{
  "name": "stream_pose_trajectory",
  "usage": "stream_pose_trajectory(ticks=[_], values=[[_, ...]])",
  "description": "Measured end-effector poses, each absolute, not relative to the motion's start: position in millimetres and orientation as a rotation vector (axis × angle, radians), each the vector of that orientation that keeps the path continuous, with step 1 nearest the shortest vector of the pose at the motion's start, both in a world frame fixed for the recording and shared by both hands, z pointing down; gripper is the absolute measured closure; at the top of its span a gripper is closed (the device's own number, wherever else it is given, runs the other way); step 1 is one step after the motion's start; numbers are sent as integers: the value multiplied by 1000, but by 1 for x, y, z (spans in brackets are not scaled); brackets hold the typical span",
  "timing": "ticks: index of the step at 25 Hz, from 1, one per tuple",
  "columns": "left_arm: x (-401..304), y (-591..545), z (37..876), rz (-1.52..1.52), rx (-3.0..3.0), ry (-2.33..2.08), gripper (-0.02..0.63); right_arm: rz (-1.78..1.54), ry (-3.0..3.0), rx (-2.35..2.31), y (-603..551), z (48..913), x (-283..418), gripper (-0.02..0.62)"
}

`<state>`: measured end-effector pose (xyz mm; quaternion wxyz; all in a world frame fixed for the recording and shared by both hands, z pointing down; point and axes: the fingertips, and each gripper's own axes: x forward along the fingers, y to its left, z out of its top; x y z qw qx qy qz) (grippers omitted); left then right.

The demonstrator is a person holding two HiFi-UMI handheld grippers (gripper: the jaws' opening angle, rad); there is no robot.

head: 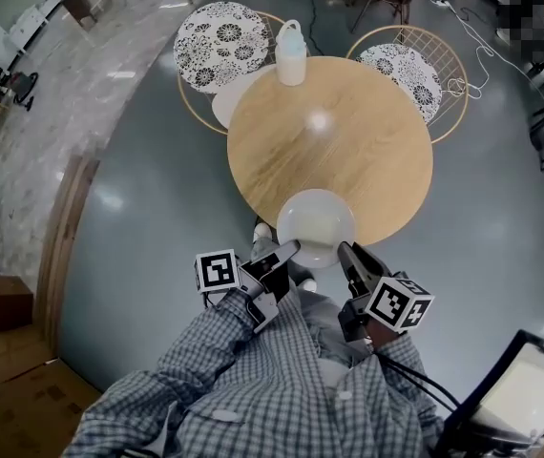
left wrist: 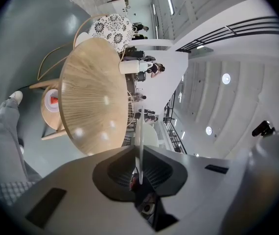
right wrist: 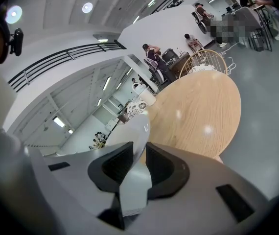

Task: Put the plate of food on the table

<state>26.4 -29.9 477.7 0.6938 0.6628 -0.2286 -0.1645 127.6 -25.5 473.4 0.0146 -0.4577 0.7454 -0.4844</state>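
Observation:
A round white plate (head: 316, 225) hangs at the near edge of the round wooden table (head: 348, 151), partly over the tabletop; from above its face looks plain white. My left gripper (head: 288, 251) is shut on the plate's left near rim. My right gripper (head: 346, 252) is shut on the right near rim. In the left gripper view (left wrist: 138, 156) the plate (left wrist: 140, 136) shows edge-on as a thin white line between the pads. In the right gripper view (right wrist: 139, 156) the plate's rim (right wrist: 140, 131) runs between the jaws. Whether the plate touches the table I cannot tell.
A white bottle (head: 292, 53) stands at the table's far edge. Two wire chairs with patterned cushions (head: 219, 44) (head: 408, 72) stand behind the table. A cardboard box (head: 3, 301) sits on the floor at the left. My checked shirt fills the bottom of the head view.

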Motion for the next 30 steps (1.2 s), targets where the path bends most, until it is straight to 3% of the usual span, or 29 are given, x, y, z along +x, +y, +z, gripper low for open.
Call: stream_pose_trajectory(ticks=[30], values=[[16,-86,566,-146,1381,-537,572,-1812,2188,-1582,-78,560,119,509]])
